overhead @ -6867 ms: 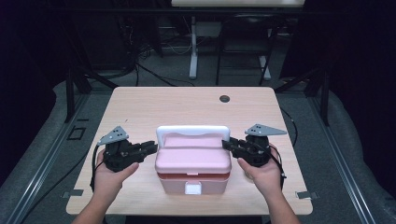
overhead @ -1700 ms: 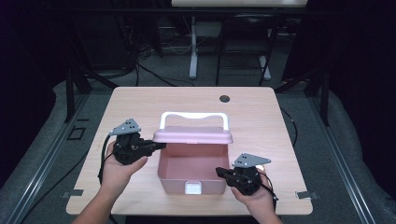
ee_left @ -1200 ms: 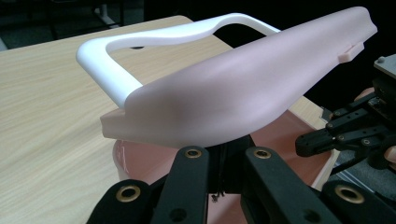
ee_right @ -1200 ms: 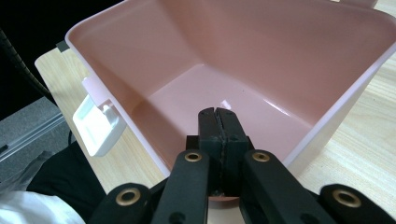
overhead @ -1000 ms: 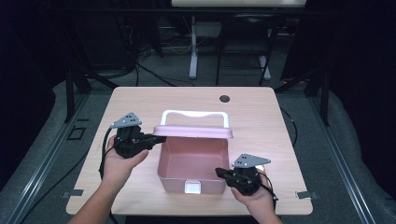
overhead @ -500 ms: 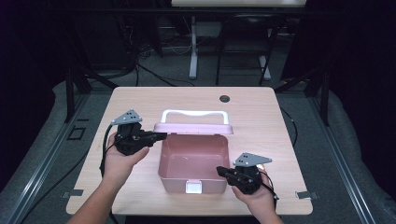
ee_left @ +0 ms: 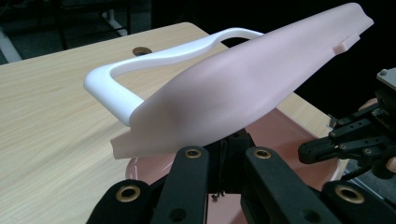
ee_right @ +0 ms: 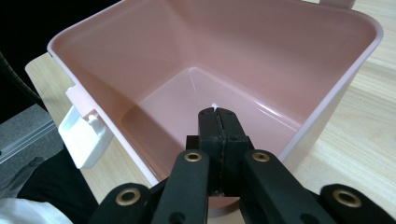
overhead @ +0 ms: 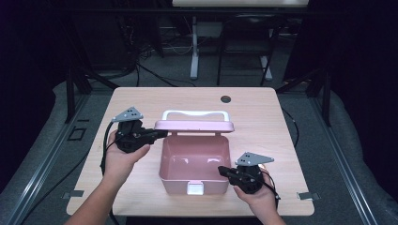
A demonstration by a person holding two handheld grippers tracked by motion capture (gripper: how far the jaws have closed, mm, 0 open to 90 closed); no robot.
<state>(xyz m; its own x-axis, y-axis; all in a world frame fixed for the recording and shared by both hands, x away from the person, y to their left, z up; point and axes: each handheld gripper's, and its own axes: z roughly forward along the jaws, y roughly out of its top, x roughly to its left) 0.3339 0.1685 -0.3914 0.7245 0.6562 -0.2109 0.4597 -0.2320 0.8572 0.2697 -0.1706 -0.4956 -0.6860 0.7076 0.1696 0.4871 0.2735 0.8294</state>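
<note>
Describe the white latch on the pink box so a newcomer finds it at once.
Start at the wooden table and find the open pink box at its middle. On the box's front wall, nearest the person, sits the white latch: a small white tab, far shorter than the long white handle on the raised lid.

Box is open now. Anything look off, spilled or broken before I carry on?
Nothing stands out. The pink box sits square on the table, its inside bare and clean. The lid stands raised at the back, the left gripper at its corner, and the white latch looks whole.
</note>
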